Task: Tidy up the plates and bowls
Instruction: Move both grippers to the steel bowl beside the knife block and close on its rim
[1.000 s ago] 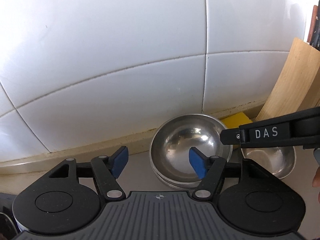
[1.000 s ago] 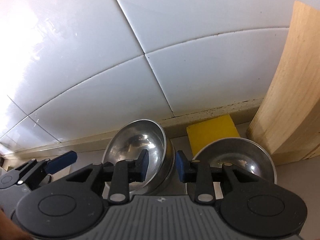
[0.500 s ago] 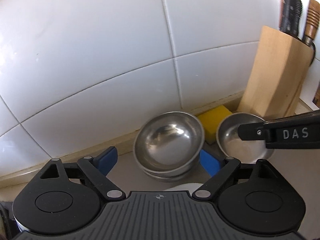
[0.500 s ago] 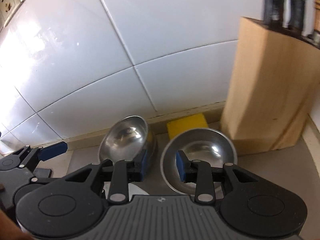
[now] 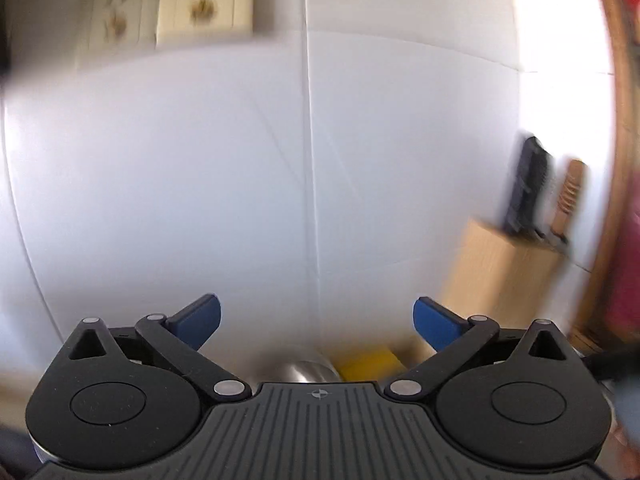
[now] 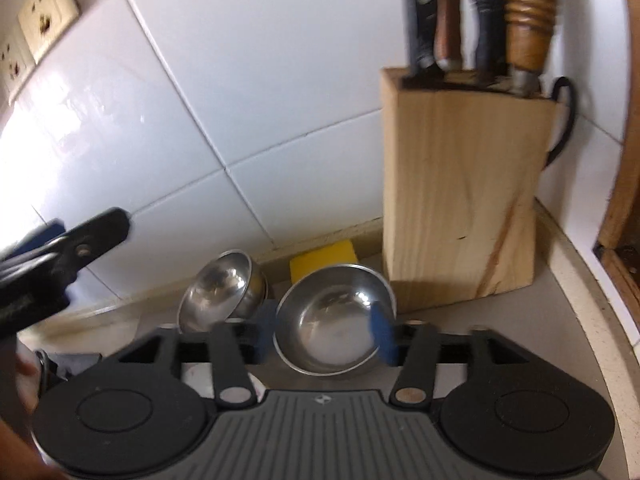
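Observation:
In the right wrist view a steel bowl [image 6: 332,320] sits on the counter in front of the knife block. A stack of steel bowls [image 6: 222,294] stands to its left, tilted toward the wall. My right gripper [image 6: 324,334] is open and empty, raised above the counter, its blue pads either side of the near bowl in the image. My left gripper [image 5: 316,320] is wide open and empty, lifted and facing the wall; only the top of the bowl stack [image 5: 298,372] shows over its body. It also shows in the right wrist view [image 6: 60,256] at the left.
A wooden knife block [image 6: 460,184] with several knives stands at the right near the corner. A yellow sponge [image 6: 324,262] lies against the tiled wall [image 6: 200,100] behind the bowls. Wall sockets [image 6: 48,16] are at upper left. A white dish edge [image 6: 200,380] peeks under my right gripper.
Both grippers have pulled back and risen from the bowls. The right gripper has opened wider. The left gripper has opened wider and tilted up toward the wall; its view is blurred.

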`<state>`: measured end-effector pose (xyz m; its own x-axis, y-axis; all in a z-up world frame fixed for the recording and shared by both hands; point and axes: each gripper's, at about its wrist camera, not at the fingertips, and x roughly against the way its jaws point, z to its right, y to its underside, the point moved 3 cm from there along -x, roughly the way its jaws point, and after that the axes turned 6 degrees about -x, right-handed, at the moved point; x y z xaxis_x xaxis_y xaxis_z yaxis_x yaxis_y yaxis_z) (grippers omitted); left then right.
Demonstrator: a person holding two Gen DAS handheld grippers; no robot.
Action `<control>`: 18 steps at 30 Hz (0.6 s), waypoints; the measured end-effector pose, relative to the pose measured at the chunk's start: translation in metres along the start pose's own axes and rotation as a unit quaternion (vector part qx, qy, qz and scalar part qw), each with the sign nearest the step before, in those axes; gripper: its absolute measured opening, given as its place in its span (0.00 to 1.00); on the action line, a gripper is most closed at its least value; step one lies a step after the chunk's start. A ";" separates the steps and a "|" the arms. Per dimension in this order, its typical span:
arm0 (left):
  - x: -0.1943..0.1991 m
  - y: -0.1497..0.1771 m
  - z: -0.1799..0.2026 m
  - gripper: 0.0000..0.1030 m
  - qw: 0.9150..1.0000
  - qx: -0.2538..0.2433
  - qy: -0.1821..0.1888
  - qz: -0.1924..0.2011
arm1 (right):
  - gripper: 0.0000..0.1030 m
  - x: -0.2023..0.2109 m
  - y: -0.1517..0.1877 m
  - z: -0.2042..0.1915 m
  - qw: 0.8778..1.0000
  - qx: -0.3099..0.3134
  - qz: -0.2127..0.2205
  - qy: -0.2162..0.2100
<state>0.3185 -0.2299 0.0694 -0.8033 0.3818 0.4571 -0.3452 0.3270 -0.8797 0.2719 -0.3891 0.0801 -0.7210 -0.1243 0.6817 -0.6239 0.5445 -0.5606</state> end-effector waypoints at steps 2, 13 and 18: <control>-0.020 0.009 0.012 0.93 0.995 -0.010 0.055 -0.077 | 0.37 -0.002 -0.002 0.004 1.000 0.008 0.001 -0.001; -0.062 0.021 0.029 0.95 0.983 0.007 0.002 -0.181 | 0.37 -0.030 -0.004 0.031 0.996 0.024 -0.051 0.066; -0.070 0.026 0.026 0.95 0.978 0.021 -0.018 -0.206 | 0.37 -0.035 -0.011 0.031 0.993 0.034 -0.072 0.092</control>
<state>0.3530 -0.2709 0.0110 -0.6081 0.1929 0.7701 -0.6625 0.4112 -0.6261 0.2947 -0.4168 0.0476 -0.5594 -0.0408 0.8279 -0.7404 0.4736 -0.4770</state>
